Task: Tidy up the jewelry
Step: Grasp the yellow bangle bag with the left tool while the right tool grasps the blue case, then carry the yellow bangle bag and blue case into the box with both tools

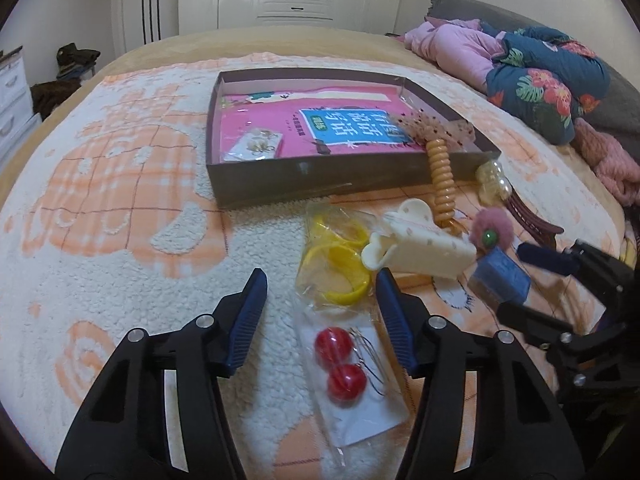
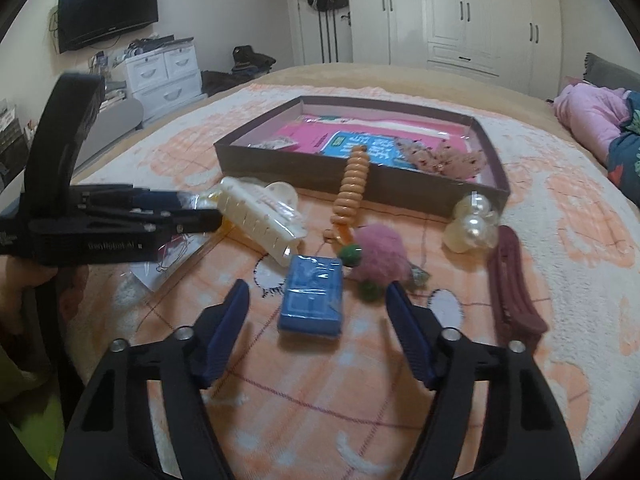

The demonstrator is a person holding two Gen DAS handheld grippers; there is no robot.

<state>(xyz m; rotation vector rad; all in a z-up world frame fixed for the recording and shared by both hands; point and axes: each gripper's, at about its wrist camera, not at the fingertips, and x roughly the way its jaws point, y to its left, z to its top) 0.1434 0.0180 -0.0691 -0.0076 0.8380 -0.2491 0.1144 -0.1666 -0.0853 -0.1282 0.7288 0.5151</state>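
Left wrist view first. The left tool (image 1: 320, 292) hangs low over the bed (image 1: 120, 240), tilted down toward the blanket, jaws spread with nothing pinched. Between them lies the yellow bangle bag (image 1: 334, 264), and nearer the camera, at 6 o'clock from it, the red earrings (image 1: 340, 360) on their card. The risk, I'd say: the clear wrap is slippery and overlaps the earring card, so closing here could catch film only, or drag both packets together. The cream claw clip (image 1: 416, 248) touches the bangle bag at its 3 o'clock, close by the right-hand finger, so it could get nudged too. The box (image 1: 320, 184) sits at 12 o'clock, already holding a pink book and a small earring card.

Now the right wrist view. The right tool (image 2: 318, 316) is likewise angled down, jaws spread, empty, straddling the blue box (image 2: 314, 296), pads apart from it on both sides. The blue box's wrap is glossy, so a grip on it might slide. The pink pompom (image 2: 380, 256) lies just beside it at 2 o'clock, near the right-hand finger, and may be snagged. The left tool (image 2: 192, 212) comes in from 9 o'clock, held by a hand, its tip over the claw clip (image 2: 260, 216). With both tools working this close, a knock between them looks possible. The orange coil tie (image 2: 352, 188) leans against the box (image 2: 304, 180) wall, and a bump could tip it off.
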